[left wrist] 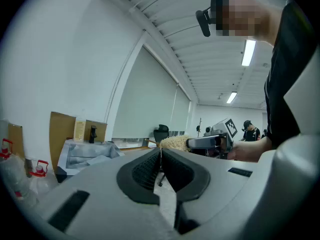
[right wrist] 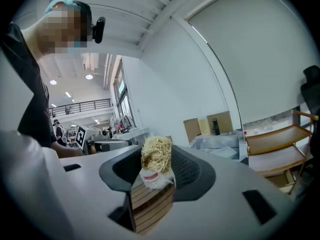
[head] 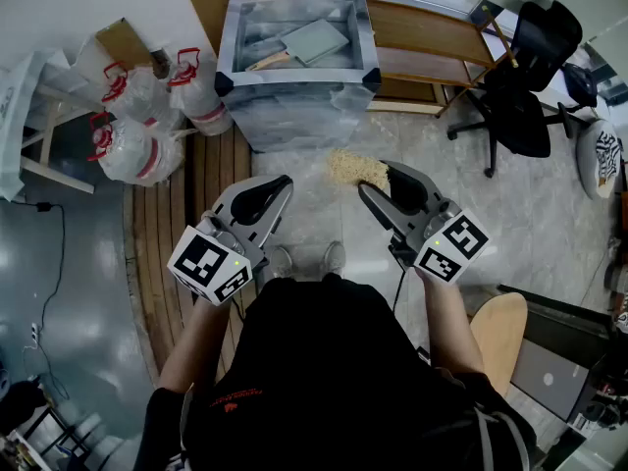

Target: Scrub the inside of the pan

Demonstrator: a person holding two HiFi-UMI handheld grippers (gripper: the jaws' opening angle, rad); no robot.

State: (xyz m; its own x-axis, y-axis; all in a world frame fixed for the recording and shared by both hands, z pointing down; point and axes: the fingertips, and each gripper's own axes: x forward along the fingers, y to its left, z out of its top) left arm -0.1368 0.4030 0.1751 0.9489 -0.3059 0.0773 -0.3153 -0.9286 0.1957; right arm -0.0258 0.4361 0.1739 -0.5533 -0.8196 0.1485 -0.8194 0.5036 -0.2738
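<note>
Within right hand-held gripper (right wrist: 157,153), pale scrubber (right wrist: 156,157).

We see only the front tuft of the straw scrubber (head: 353,170); its back end is hidden between the jaws of the right gripper (head: 376,179). The red mark (right wrist: 150,176) on its wrap is too small to make out.

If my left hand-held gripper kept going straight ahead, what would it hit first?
Probably nothing close. The left hand-held gripper, shut and empty, aims just left of the scrubber in the right hand-held gripper and right of the grey bin, toward the black office chair; depth is unclear.
</note>
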